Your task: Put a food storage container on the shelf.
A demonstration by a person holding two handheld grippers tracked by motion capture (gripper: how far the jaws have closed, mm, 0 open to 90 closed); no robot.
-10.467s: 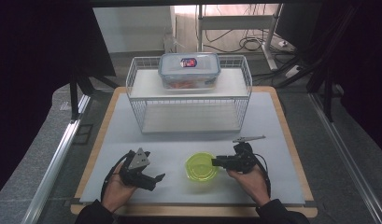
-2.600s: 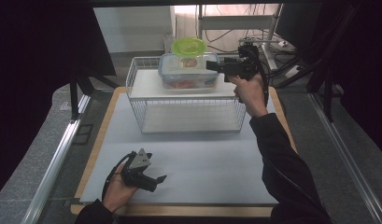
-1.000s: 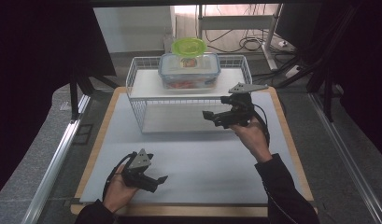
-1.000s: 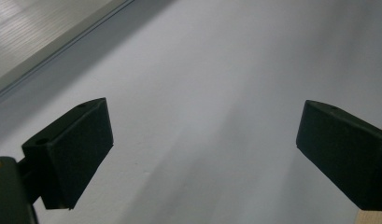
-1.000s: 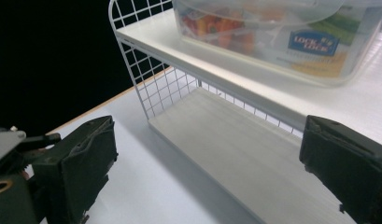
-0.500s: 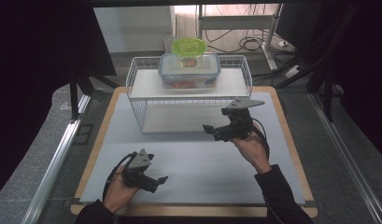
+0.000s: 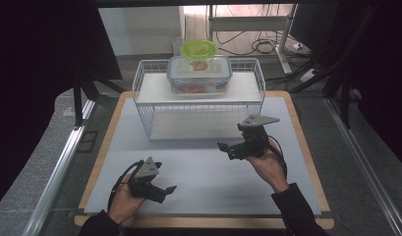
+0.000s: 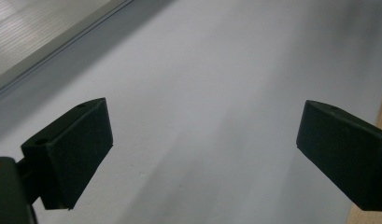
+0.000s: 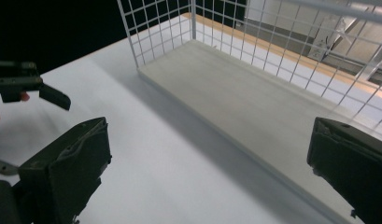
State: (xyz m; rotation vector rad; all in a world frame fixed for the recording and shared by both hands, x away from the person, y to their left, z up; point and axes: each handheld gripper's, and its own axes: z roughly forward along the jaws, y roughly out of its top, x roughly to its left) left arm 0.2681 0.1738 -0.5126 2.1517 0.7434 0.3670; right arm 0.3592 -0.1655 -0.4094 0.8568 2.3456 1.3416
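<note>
A lime-green bowl [image 7: 199,49] sits upside down on a clear lidded food container [image 7: 199,74] with red contents, on the top shelf of a white wire rack [image 7: 153,89]. My right gripper [image 7: 226,149] hovers open over the grey mat [image 7: 203,172], in front of the rack's right half, with nothing between its jaws. In the right gripper view, the right gripper [image 9: 207,172] looks along the rack's lower board [image 9: 235,88]. My left gripper [image 7: 165,191] rests open near the mat's front left. In its own view, the left gripper [image 8: 202,149] has bare mat between its jaws.
The mat lies on a wooden board [image 7: 306,147] with its front edge near the person. The rack's lower shelf holds nothing. Cables [image 7: 260,46] and a metal frame stand behind the rack. The left gripper [image 9: 30,84] shows at the far left of the right gripper view.
The right gripper, which carried the green bowl from the mat up onto the container and let it go, has drawn back and down to the mat. The left gripper has stayed put.
</note>
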